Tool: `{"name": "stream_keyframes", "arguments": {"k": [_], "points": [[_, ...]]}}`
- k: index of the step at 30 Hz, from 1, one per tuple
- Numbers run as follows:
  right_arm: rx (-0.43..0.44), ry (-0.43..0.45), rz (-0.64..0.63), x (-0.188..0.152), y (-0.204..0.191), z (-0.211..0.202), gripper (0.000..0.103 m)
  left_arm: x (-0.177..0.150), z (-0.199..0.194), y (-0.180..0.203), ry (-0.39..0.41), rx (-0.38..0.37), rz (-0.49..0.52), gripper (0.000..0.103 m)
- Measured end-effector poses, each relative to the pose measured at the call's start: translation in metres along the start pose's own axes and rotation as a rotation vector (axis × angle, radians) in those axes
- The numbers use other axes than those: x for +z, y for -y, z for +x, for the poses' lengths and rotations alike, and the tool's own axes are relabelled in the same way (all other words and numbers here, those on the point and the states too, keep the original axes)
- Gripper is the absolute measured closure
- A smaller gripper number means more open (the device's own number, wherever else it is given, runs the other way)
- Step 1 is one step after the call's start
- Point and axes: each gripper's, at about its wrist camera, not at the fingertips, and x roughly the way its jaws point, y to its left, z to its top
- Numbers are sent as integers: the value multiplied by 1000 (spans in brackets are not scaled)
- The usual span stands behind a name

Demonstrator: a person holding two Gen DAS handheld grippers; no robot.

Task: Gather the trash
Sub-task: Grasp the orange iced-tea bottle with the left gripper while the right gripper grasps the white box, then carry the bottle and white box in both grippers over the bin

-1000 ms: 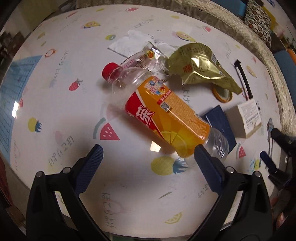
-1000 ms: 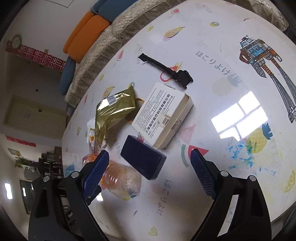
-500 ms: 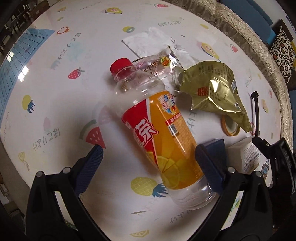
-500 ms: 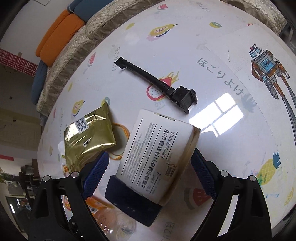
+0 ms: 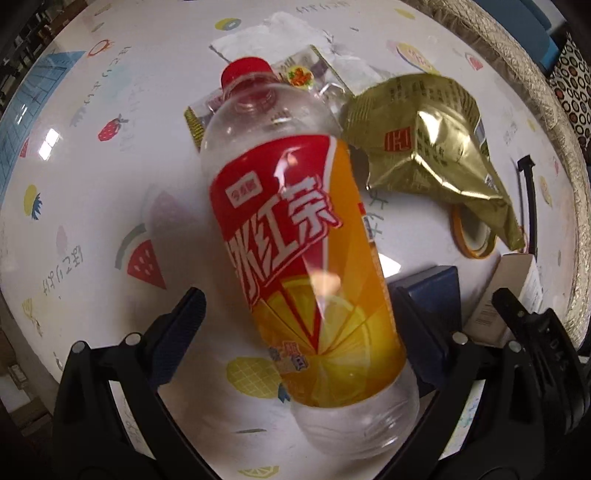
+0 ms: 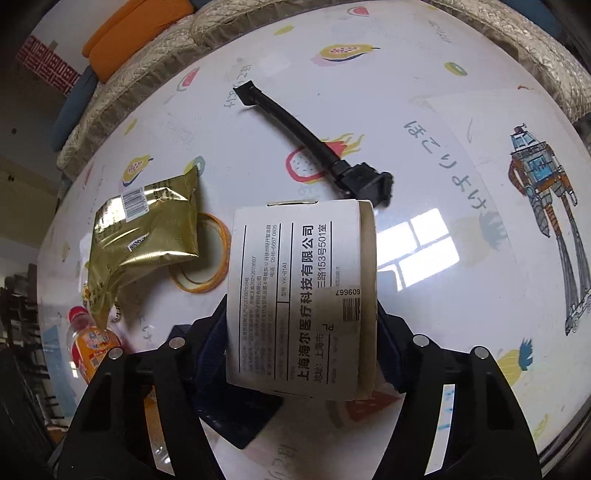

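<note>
An empty bottle [image 5: 295, 229] with a red cap and an orange-red label lies on the fruit-print table [image 5: 92, 184]. It lies between the fingers of my left gripper [image 5: 301, 326], which is open and points straight down; the left finger stands clear of the bottle. A white cardboard box [image 6: 299, 295] with a printed label sits between the fingers of my right gripper [image 6: 301, 343]. Its jaws are closing, with the pads against the box's two sides. A crumpled gold foil bag [image 5: 424, 147] and a clear wrapper [image 5: 306, 70] lie beyond the bottle.
A dark blue box [image 6: 236, 417] lies under the white box's near end. A tape ring [image 6: 207, 266] sits beside the gold bag [image 6: 147, 229], and a black strap [image 6: 314, 140] lies farther out. White paper [image 5: 280, 29] lies at the back. A quilted sofa [image 6: 147, 74] borders the table.
My left gripper has come down over the bottle, which now fills the view between its fingers. My right gripper has moved over the white box and its jaws have narrowed onto it.
</note>
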Motion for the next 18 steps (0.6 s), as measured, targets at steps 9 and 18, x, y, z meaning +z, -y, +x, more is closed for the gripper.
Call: {"name": "stream_keyframes", "arguments": {"k": [9,18], "points": [[102,16,40,-16,39,-23,35,-21,-1,17,85,-2,226,38],[194,52,57,-34,53,-47,35,-45,-38,-8,191,-10,270,44]]}}
